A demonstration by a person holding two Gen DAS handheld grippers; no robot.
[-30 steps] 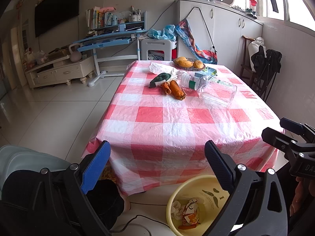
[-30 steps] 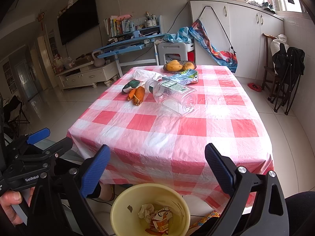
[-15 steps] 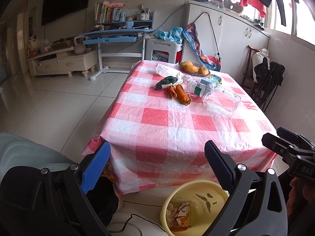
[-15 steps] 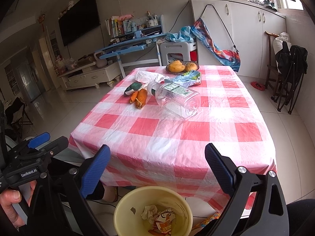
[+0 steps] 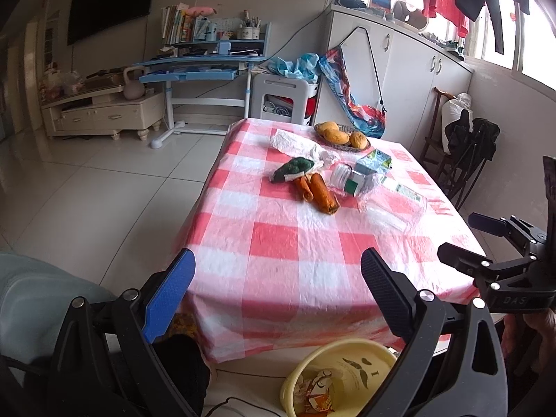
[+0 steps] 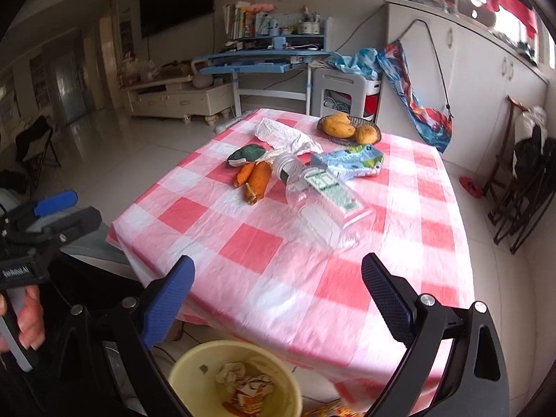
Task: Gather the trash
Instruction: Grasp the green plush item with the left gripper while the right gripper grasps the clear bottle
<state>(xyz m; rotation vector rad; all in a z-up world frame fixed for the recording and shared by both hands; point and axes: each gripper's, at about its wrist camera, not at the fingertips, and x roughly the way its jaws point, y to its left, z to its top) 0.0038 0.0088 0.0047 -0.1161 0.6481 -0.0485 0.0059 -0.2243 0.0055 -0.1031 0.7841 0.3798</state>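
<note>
Clear plastic bottle [image 6: 323, 205] is seen lying on the checked table [image 6: 250, 243], well beyond both wide-spread, empty grippers: left gripper [image 5: 276, 290], right gripper [image 6: 278, 290]; being round and light, it could be rolled away from the yellow bin [image 6: 236, 378]

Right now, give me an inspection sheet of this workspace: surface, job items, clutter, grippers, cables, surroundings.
Surface: table under a pink checked cloth.
Job's things: clear plastic bottle on its side; carton; white wrapper; yellow bin on the floor, trash inside.
Clutter: orange peels; green piece; fruit basket.
Grippers: left gripper and right gripper open, empty.
Cables: thin black cable on the floor near the bin.
Surroundings: blue desk, white cabinets.
</note>
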